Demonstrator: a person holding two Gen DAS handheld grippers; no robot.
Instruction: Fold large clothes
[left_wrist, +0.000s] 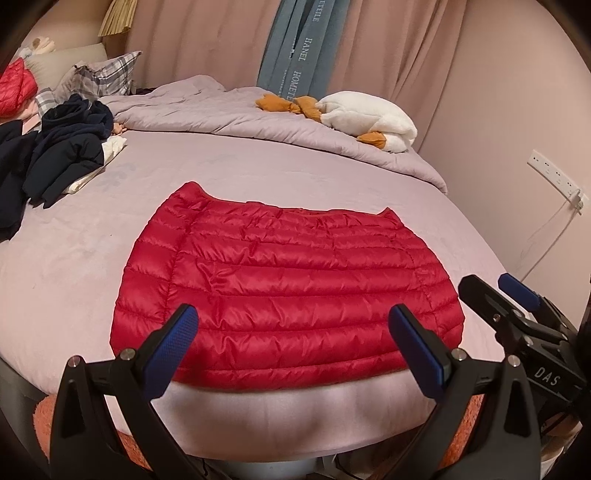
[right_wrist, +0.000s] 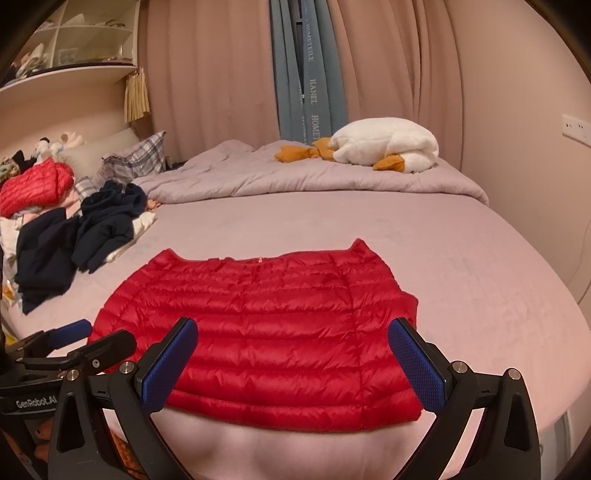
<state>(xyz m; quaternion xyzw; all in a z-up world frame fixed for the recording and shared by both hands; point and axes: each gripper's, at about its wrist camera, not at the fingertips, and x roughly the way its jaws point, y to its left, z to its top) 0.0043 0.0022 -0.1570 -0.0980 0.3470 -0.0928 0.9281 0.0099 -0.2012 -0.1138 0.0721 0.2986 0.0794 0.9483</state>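
Both the left gripper (left_wrist: 291, 343) and right gripper (right_wrist: 291, 354) stood spread wide and empty above the folded red jacket (left_wrist: 284, 291) on the bed (left_wrist: 295, 173).

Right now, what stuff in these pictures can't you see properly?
- The red jacket: its underside and folded-in sleeves are hidden by its own top layer, in both views.
- The clothes pile: cut off by the left edge in both views, so its size is unknown.
- The shelf: items too small and blurred in the right wrist view.
- The curtain lettering: partly hidden in folds.
- The floor: blocked by the bed and both grippers' fingers.
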